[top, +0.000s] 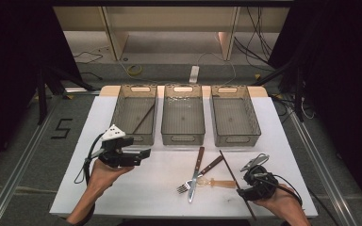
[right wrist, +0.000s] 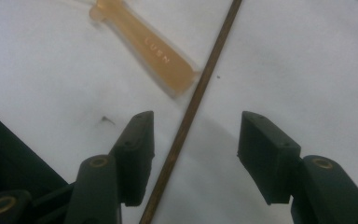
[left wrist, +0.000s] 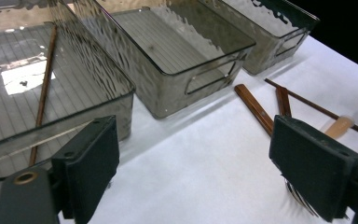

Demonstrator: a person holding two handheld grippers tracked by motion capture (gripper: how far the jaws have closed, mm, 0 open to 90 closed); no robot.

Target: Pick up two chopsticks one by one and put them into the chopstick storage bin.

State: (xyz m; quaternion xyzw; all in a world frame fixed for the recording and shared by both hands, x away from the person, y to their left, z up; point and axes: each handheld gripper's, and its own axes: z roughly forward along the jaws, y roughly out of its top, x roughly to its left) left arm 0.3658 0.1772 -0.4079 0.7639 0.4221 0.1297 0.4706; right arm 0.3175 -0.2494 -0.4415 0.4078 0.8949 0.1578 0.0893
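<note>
I am holding the right gripper [top: 257,175] low at the near edge of the table [top: 122,197], about five o'clock from its centre, jaws wide apart and gripping nothing. In the right gripper view the jaws are straddling a thin brown chopstick [right wrist: 186,116] that is lying flat between them, nearer the left jaw, touching neither; I judge this to be the line-up for a pinch. That close view is also giving me the tan spoon handle [right wrist: 144,46] just beside the stick at eleven o'clock, with lettering the high view is too coarse to show.

The left gripper [top: 122,153] is hovering at about eight o'clock, likewise wide open and empty, pointing toward the bins as if waiting.

Between the two, the high view is showing a knife [top: 196,174] and a fork [top: 200,176] crossing each other near the table's middle, wooden handles angled away from me.

Farther out, at twelve o'clock, three clear bins are sitting side by side. The left bin [top: 120,112] is already holding another chopstick [top: 143,118], so I am guessing the sorting is by type. The left gripper view is confirming that stick [left wrist: 44,93] lying on the ribbed floor, and the middle bin [left wrist: 186,51] looking empty, detail the overhead glare is blurring.
</note>
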